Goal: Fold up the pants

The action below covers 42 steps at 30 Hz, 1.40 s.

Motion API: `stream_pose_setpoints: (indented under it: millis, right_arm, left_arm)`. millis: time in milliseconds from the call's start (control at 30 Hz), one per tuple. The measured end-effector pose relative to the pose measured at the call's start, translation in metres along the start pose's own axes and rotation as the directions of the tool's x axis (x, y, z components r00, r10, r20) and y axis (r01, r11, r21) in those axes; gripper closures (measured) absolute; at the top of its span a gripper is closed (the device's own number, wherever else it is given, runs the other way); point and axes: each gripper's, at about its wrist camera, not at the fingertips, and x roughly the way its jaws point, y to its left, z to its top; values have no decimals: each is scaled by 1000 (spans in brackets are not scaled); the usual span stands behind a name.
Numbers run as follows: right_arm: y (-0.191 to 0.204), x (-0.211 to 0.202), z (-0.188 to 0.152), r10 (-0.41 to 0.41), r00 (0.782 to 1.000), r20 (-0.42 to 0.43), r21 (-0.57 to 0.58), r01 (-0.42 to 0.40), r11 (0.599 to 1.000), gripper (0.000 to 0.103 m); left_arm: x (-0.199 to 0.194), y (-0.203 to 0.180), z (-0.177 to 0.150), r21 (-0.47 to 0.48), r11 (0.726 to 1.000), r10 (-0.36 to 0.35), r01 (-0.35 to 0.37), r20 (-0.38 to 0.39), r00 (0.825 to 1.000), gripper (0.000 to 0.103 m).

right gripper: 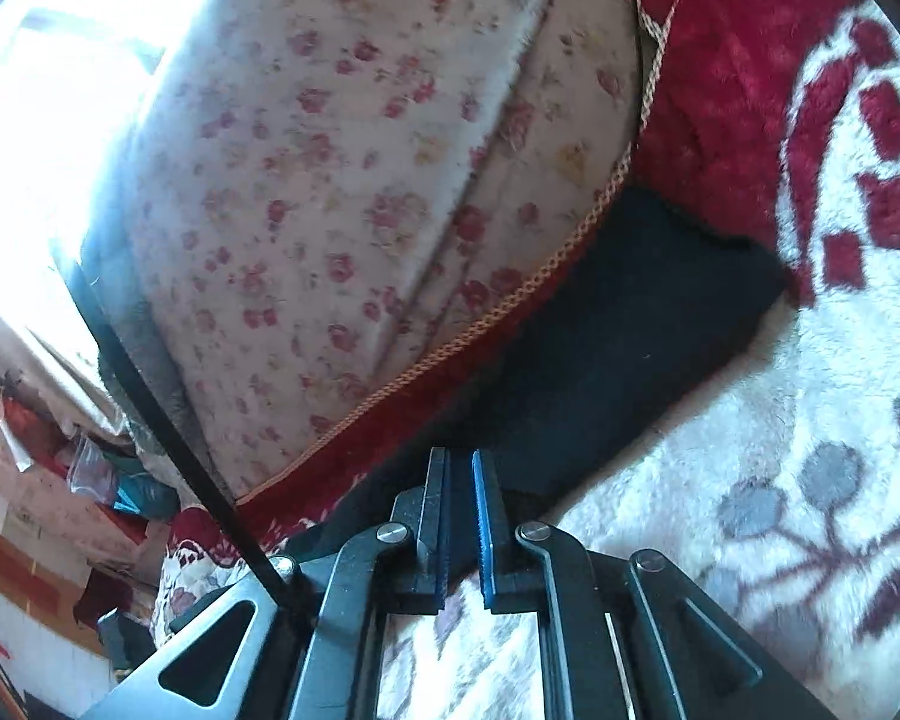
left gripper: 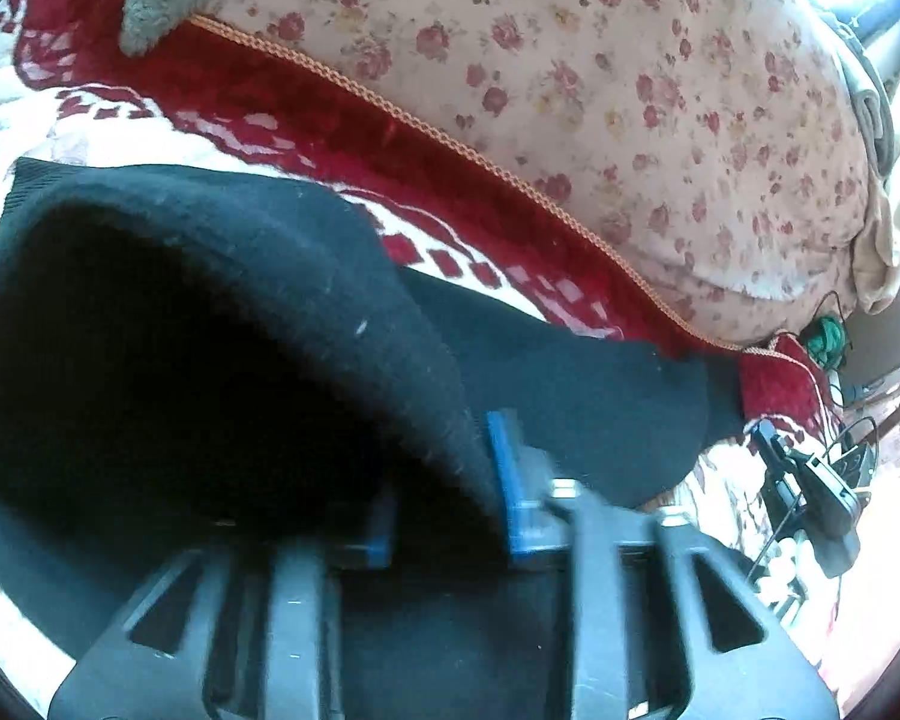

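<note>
On one patterned blanket (right gripper: 750,450), two grippers' fingers (left gripper: 510,480) (right gripper: 486,516) each pinch one black pants (right gripper: 630,324)

Red and white plush blanket (left gripper: 390,138) covering the bed, flowered quilt (left gripper: 630,90) lying heaped along its corded edge, harsh daylight pouring in through a window (right gripper: 60,60), cluttered floor (right gripper: 42,510) showing beside the bed, cables (left gripper: 834,354) trailing at the far end

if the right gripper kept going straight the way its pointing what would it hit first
Most likely the black pants: the right gripper points along the cloth already between its jaws. Beyond lies the red blanket border, though depth is hard to judge.
</note>
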Motion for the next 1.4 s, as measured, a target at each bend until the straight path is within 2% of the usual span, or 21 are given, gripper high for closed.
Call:
stream_pose_setpoints:
  millis: [100, 300, 433, 467, 567, 600, 800, 967, 1033, 1067, 1100, 1233, 1400]
  right_arm:
    - [0, -18, -3, 16, 1000, 24, 5, -16, 1000, 98]
    - [5, -61, -7, 41, 997, 73, -2, -41, 999, 100]
    - [2, -72, -11, 48, 997, 52, 12, -49, 999, 99]
    - [0, -70, -13, 45, 998, 42, 26, -46, 999, 95]
    - [-15, -53, -17, 44, 999, -26, 114, -40, 993, 68]
    - [-21, -44, -18, 49, 998, -48, 139, -42, 989, 61]
    - [-34, 11, -10, -11, 990, -138, 193, 38, 980, 60]
    - [-38, 37, 7, -35, 989, -141, 258, 71, 964, 59]
    - [-38, 45, 12, -46, 986, -158, 245, 84, 966, 64]
    - [-37, 44, 14, -48, 987, -155, 243, 86, 966, 78]
    - [-38, 42, 14, -28, 991, -134, 241, 60, 969, 97]
    - [-25, 13, 7, 13, 999, -43, 153, -7, 988, 98]
    - [-12, -41, 1, 75, 996, 43, 146, -81, 986, 99]
  left_arm:
    - [-6, -1, 1, 27, 1000, 3, -3, 7, 1000, 95]
    - [-37, -9, 4, 88, 996, -30, 26, 50, 998, 96]
    - [-48, -15, 3, 103, 994, -41, 34, 63, 997, 96]
    - [-50, -16, 2, 106, 994, -41, 34, 66, 997, 96]
    - [-56, -20, 1, 119, 992, -39, 30, 74, 996, 96]
    - [-59, -22, 1, 122, 992, -40, 31, 76, 996, 96]
    - [-69, -28, 6, 140, 990, -44, 31, 91, 995, 96]
    - [-70, -31, 8, 157, 988, -32, 15, 102, 994, 96]
    - [-67, -30, 8, 160, 987, -20, 4, 101, 995, 96]
    - [-66, -30, 8, 158, 987, -19, 3, 98, 995, 96]
    - [-66, -28, 9, 158, 987, -21, 6, 98, 995, 96]
    - [-72, -25, 12, 157, 988, -26, 9, 105, 994, 96]
    - [-85, -27, 13, 202, 979, -25, 1, 118, 993, 96]
